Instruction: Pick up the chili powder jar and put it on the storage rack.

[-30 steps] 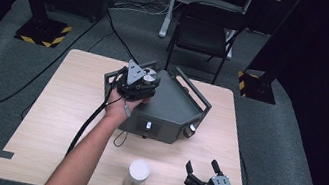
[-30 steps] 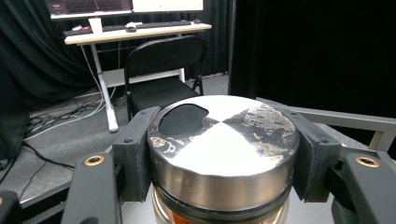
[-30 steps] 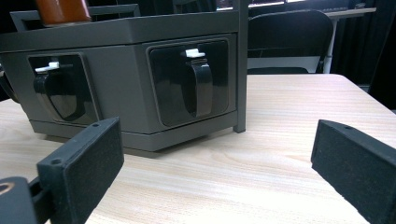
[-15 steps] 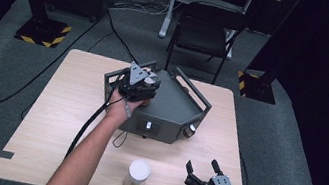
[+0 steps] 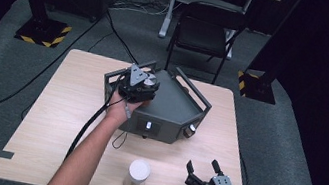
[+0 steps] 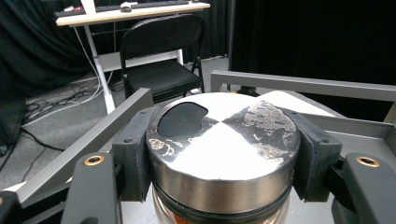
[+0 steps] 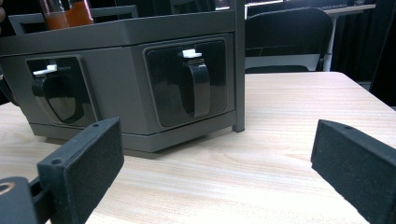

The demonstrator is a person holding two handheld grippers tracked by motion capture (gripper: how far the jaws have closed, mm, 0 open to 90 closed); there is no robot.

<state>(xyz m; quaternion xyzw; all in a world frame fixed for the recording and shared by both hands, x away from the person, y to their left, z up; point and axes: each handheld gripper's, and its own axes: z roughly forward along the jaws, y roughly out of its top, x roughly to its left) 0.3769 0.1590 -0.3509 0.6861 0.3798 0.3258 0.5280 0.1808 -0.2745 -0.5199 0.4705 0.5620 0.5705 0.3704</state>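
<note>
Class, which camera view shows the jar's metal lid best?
The left gripper view: the metal lid sits close up, clamped between the jaws. In the high view it is small under the left gripper. The right gripper view catches the jar's glass.

A silver lid (image 6: 224,140) with dark blotches caps a jar showing orange-red contents, gripped by the black left tongs (image 6: 219,154) over a dark grey rack (image 5: 175,109) on the pale wood-grain counter (image 5: 64,106), where a cream-lidded jar (image 5: 137,175) and the black right tongs (image 5: 202,172) sit.

The jar (image 6: 219,154) under the steel lid (image 6: 224,135) is cut off below — contents too hidden to tell.
</note>
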